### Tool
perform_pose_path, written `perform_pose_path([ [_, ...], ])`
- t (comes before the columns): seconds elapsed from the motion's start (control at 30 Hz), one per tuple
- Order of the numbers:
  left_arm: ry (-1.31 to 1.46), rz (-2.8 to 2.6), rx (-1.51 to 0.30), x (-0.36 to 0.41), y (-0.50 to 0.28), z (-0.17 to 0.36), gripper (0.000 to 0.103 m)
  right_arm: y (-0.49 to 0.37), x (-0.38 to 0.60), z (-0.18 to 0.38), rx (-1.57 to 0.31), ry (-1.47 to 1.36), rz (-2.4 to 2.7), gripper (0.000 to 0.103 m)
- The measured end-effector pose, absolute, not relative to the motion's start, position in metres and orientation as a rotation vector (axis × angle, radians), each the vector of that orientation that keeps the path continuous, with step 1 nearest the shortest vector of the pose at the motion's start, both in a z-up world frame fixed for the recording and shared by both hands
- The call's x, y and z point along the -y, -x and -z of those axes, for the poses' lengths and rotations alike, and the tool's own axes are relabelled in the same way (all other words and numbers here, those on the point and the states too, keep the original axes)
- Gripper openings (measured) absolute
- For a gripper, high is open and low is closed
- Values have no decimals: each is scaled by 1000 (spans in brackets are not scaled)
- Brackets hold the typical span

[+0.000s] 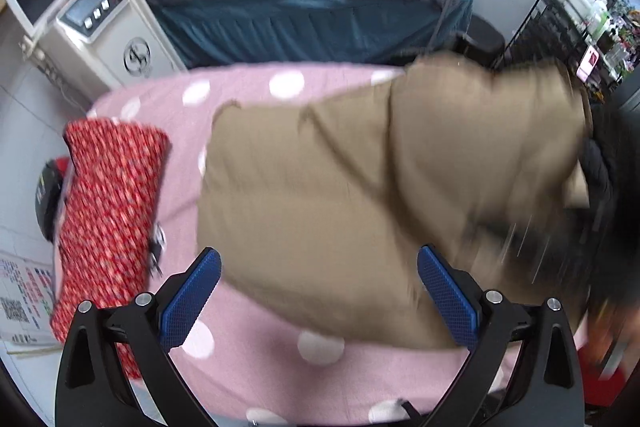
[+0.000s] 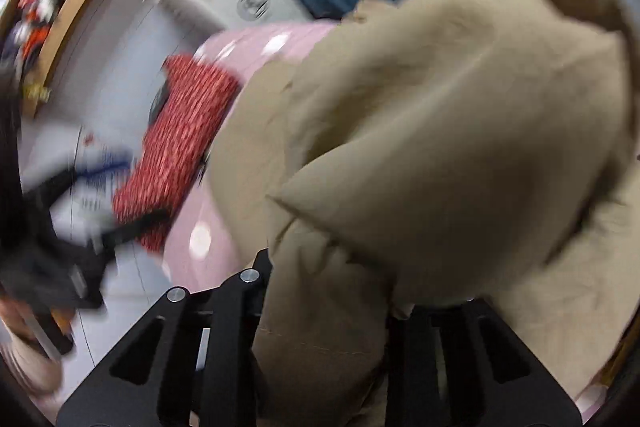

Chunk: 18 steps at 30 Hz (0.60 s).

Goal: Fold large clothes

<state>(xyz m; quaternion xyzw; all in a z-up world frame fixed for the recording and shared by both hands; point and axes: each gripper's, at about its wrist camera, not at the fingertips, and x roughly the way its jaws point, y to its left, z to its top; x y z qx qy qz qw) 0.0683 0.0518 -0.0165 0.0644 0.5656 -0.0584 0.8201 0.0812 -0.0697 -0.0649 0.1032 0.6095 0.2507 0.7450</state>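
A large tan garment (image 1: 320, 187) lies partly folded on a pink polka-dot cloth (image 1: 248, 347). My left gripper (image 1: 318, 295) is open and empty, hovering over the garment's near edge with its blue pads (image 1: 192, 299) spread wide. In the right wrist view the tan garment (image 2: 440, 147) fills most of the frame, lifted and bunched. My right gripper (image 2: 328, 307) is shut on a fold of it; the fingertips are hidden under the cloth. The right side of the garment in the left wrist view is raised and blurred.
A folded red patterned garment (image 1: 108, 211) lies at the left of the pink cloth, also in the right wrist view (image 2: 180, 147). A white machine with a screen (image 1: 80, 23) stands far left. A bed with grey and teal covers (image 1: 312, 7) is behind.
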Motion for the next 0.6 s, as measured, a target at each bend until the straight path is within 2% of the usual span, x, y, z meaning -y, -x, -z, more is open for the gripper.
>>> perform_pose_path([
  [0.17,-154,158,-1092,-40,-83,-24,97,5,-5,88,-1450,-49,-791,24],
  [0.27,-189,207,-1076,-23,-87,-29,97,50,-28,108,-1523,43,-886,25],
  [0.37,-226,266,-1109,0,-84,-12,97,71,-33,111,-1532,169,-839,38],
  [0.43,-239,298,-1166,9,-79,12,97,74,-25,97,-1492,174,-787,65],
  [0.5,-277,302,-1242,13,-75,46,97,76,-12,77,-1444,129,-757,80],
  [0.6,-321,274,-1352,10,-66,98,96,84,13,50,-1404,110,-708,82],
])
